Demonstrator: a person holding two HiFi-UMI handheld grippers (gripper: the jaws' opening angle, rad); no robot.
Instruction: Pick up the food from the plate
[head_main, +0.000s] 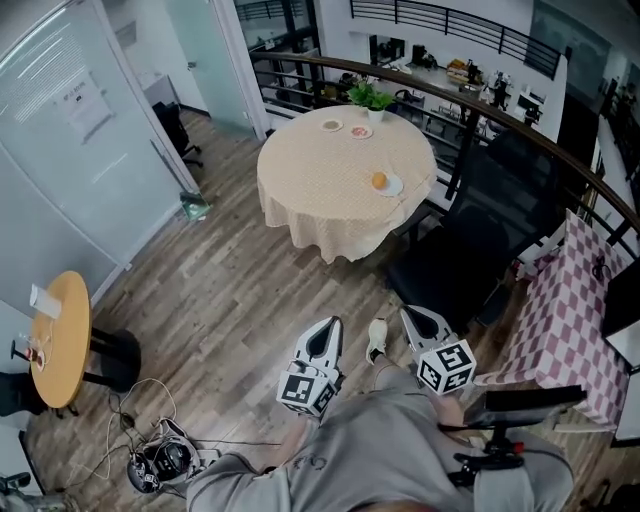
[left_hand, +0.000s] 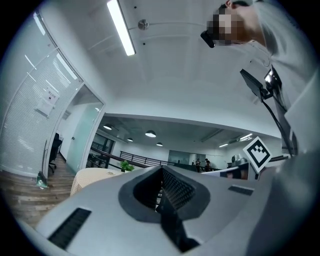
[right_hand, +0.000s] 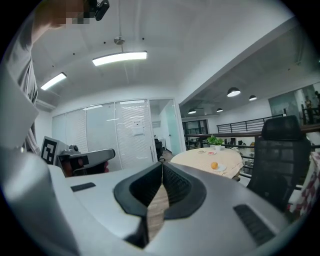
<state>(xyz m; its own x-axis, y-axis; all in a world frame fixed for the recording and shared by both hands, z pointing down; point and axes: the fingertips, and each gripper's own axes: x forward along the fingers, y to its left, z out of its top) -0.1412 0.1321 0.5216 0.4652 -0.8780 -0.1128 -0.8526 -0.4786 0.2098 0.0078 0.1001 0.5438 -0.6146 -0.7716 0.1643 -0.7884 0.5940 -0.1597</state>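
Note:
An orange round food (head_main: 379, 180) sits on a small white plate (head_main: 392, 186) near the right edge of a round table (head_main: 330, 190) with a beige cloth, far ahead of me. The same food (right_hand: 214, 165) shows small in the right gripper view. Two more small plates (head_main: 361, 131) lie at the table's far side. My left gripper (head_main: 325, 341) and right gripper (head_main: 418, 321) are held close to my body, well short of the table. Both have their jaws together with nothing between them.
A black office chair (head_main: 470, 250) stands right of the table, with a pink checkered cloth (head_main: 570, 320) beside it. A potted plant (head_main: 372, 98) is at the table's far edge. A small wooden round table (head_main: 62, 338) and cables (head_main: 150, 440) lie at left. Glass walls line the left.

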